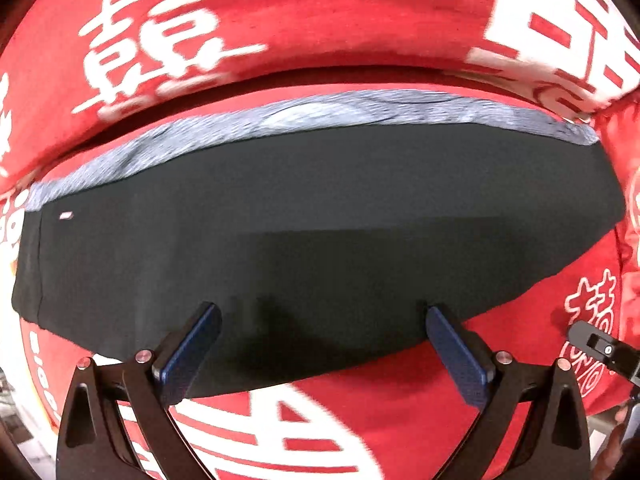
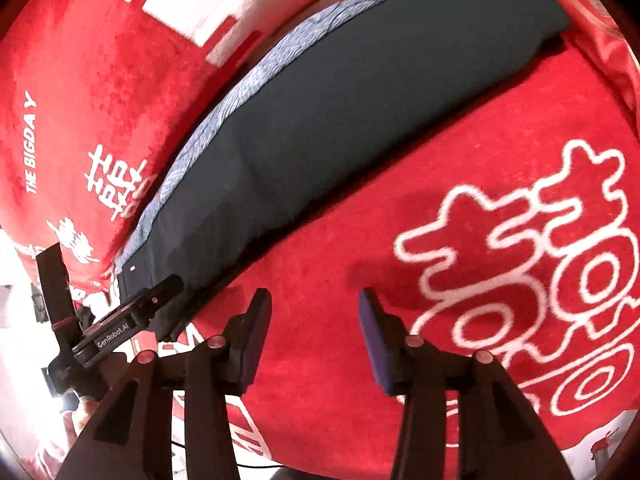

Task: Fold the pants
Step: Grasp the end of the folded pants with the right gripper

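While the pants [image 1: 320,220] lie folded long on the red blanket [image 1: 320,28], both tongs, left [image 1: 320,344] and right [image 2: 316,328], hang released; next likely needs gripping one end for another fold.

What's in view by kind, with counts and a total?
Grippers: 2, the left gripper and the right gripper, both open and empty
Pants: 1, dark pants with a grey lining edge
Red printed blanket: 1
Total: 4
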The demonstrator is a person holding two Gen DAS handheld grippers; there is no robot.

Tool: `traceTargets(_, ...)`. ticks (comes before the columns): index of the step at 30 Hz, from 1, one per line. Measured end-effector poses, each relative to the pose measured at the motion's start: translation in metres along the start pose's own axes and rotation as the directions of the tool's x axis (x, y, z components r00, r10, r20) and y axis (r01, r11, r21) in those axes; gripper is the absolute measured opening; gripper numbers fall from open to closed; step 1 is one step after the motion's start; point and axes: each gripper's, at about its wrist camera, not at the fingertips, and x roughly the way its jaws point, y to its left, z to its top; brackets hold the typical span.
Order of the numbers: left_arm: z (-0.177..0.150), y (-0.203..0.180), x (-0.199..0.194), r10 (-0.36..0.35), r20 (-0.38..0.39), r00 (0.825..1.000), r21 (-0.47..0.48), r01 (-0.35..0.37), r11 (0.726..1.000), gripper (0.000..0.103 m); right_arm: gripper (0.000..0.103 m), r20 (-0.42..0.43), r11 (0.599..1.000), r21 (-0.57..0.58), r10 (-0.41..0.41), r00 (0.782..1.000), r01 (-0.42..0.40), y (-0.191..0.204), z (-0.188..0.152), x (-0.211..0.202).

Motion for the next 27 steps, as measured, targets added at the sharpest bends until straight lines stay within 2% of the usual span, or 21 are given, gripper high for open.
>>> traceTargets(3, 0.007, -0.016, 0.0, -0.009, 0.003, 1.0, 0.018, 0.009, 1.0, 0.103, 0.049, 0.015, 1.0, 0.011, 0.007, 1.0, -0.007, -0.014, 0.002, -0.013)
traceTargets(5, -0.011, -0.023, 0.007, -0.015, 0.002, 1.0, 0.024, 0.015, 1.0, 0.103, 0.049, 0.028, 1.0, 0.012, 0.009, 1.0, -0.01, -0.02, 0.005, -0.017)
traceTargets(10, 0.005, -0.049, 0.017, -0.017, 0.0, 1.0, 0.033, 0.017, 0.999, 0.103, 0.049, 0.063, 1.0, 0.022, 0.012, 0.998, -0.013, -0.035, 0.012, -0.023)
traceTargets(14, 0.02, -0.068, 0.018, -0.053, 0.017, 0.998, -0.008, 0.054, 0.999, 0.103, 0.049, 0.12, 0.999, 0.026, 0.022, 0.993, -0.026, -0.053, 0.02, -0.027)
traceTargets(19, 0.036, -0.1, 0.035, -0.042, 0.035, 0.998, 0.018, 0.041, 0.999, 0.103, 0.049, 0.215, 0.993, 0.1, 0.036, 0.976, -0.058, -0.094, 0.035, -0.029)
traceTargets(22, 0.031, -0.112, 0.062, -0.022, -0.018, 1.0, 0.011, 0.022, 1.0, 0.103, 0.049, 0.25, 0.988, 0.131, 0.052, 0.967, -0.087, -0.112, 0.042, -0.029)
traceTargets(27, 0.03, -0.119, 0.065, -0.003, 0.027, 1.0, 0.017, 0.003, 1.0, 0.103, 0.049, 0.321, 0.971, 0.158, 0.124, 0.939, -0.182, -0.133, 0.047, -0.024)
